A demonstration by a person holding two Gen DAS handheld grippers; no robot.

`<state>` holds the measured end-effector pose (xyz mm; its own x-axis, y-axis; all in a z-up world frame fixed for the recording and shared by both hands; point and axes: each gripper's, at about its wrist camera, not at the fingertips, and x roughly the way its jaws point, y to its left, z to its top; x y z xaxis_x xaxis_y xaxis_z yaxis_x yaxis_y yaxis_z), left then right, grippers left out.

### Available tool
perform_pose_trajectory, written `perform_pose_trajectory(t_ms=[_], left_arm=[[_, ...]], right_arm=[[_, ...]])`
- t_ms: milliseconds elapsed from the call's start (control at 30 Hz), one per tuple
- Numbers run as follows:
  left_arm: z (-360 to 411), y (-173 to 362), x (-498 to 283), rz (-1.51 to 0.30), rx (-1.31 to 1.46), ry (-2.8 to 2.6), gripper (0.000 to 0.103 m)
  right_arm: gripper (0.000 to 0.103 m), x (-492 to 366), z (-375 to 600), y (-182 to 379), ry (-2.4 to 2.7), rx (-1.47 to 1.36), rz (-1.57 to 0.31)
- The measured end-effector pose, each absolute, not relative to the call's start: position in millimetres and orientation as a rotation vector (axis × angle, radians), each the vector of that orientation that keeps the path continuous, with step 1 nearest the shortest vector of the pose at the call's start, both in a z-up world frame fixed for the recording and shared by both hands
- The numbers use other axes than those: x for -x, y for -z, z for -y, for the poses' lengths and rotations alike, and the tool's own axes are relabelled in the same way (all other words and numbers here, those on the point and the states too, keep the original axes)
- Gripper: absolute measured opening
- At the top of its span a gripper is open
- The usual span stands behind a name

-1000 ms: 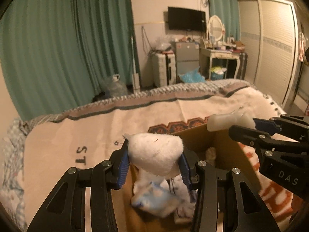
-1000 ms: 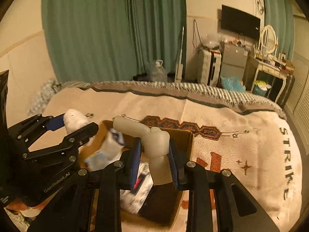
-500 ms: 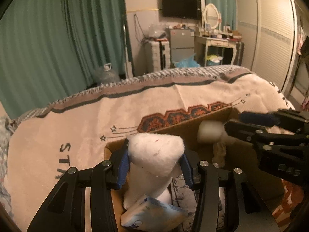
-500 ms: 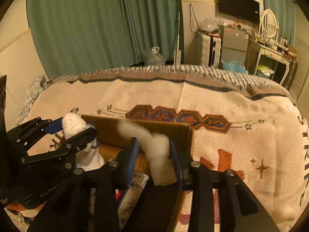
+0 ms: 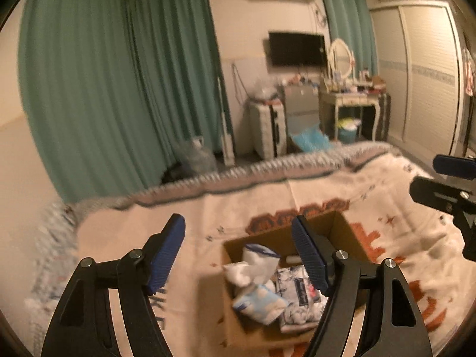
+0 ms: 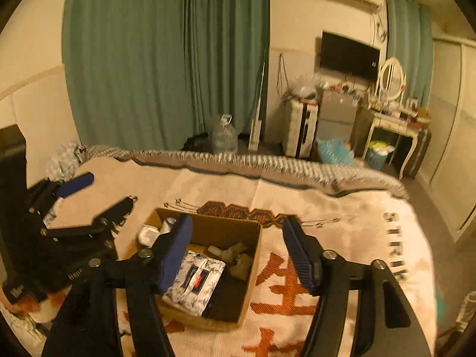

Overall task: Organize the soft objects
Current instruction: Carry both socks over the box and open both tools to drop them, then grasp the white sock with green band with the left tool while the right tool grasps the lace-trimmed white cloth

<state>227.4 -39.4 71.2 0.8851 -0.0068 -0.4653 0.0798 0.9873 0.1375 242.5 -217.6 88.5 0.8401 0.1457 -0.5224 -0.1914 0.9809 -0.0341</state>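
Left view only: white sock (image 5: pixel 253 263) in box (image 5: pixel 336 223). Both grippers, left (image 5: pixel 238 251) and right (image 6: pixel 238 253), opening, empty; previously clamping soft items.

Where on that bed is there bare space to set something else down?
The blanket is bare right of the cardboard box, up to the lettering, and between the box and the striped far edge. The box holds a patterned packet and soft bundles; only its right strip looks free. The left gripper crowds its left side.
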Motion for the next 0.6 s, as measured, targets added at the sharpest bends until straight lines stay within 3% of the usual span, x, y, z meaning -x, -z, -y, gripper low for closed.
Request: perform_pose_trajectory(t_ms=[67, 133, 367, 600], left_arm=[[33, -92, -202, -0.443, -0.149, 0.041, 0.078], [26, -108, -180, -0.414, -0.143, 0.032, 0.095], [3, -127, -111, -0.364, -0.149, 0.042, 0.095], [-15, -87, -83, -0.439, -0.174, 0.106, 0.095]], right_arm=[[0.072, -212, 216, -109, -0.176, 0.092, -0.512], [0.072, -184, 211, -124, -0.177, 0.112, -0.483], [0.081, -110, 196, -146, -0.212, 0.144, -0.456], [0.098, -84, 179, -106, -0.26, 0.104, -0.505]])
